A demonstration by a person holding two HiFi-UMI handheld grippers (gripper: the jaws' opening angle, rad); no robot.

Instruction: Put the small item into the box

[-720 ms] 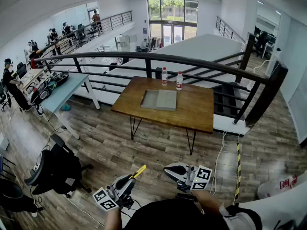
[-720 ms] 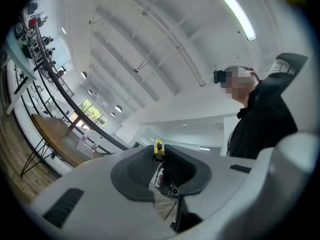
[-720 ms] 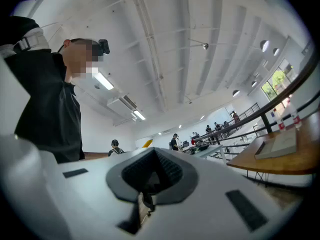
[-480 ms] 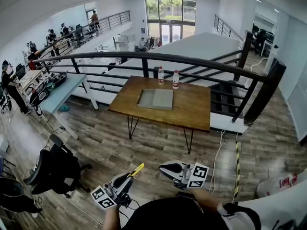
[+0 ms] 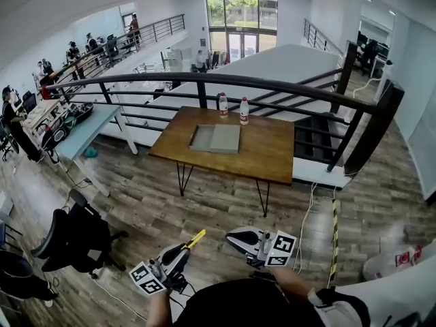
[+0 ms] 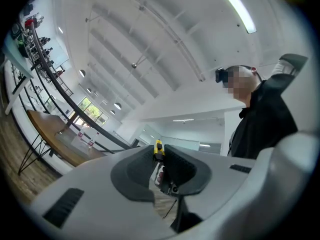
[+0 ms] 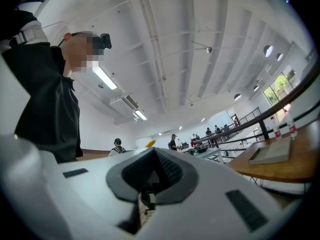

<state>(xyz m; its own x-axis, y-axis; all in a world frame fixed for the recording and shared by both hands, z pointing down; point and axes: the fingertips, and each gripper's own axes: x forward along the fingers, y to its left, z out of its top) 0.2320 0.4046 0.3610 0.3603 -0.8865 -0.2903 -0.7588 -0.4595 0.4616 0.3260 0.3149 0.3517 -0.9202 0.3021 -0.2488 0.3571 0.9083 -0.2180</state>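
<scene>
A flat grey open box point(image 5: 214, 138) lies on a wooden table point(image 5: 272, 159) far ahead of me. In the head view my left gripper point(image 5: 191, 245) is low at the bottom, shut on a small yellow item point(image 5: 196, 238) that sticks out past its tips. The left gripper view shows the yellow item point(image 6: 158, 147) pinched between the dark pads. My right gripper point(image 5: 235, 238) is beside it, shut with nothing in it. The right gripper view shows the box point(image 7: 270, 154) on the table point(image 7: 300, 166) at the right edge.
Two water bottles point(image 5: 222, 104) stand at the table's far edge, by a black railing point(image 5: 286, 86). An office chair point(image 5: 78, 240) stands at my left on the wooden floor. A yellow-black strip point(image 5: 335, 240) runs along the floor at right. Several people work on the far left.
The table and box have slid a little left and nearer in the head view. Both grippers stay low in front of me, the left one still pinching the yellow item.
</scene>
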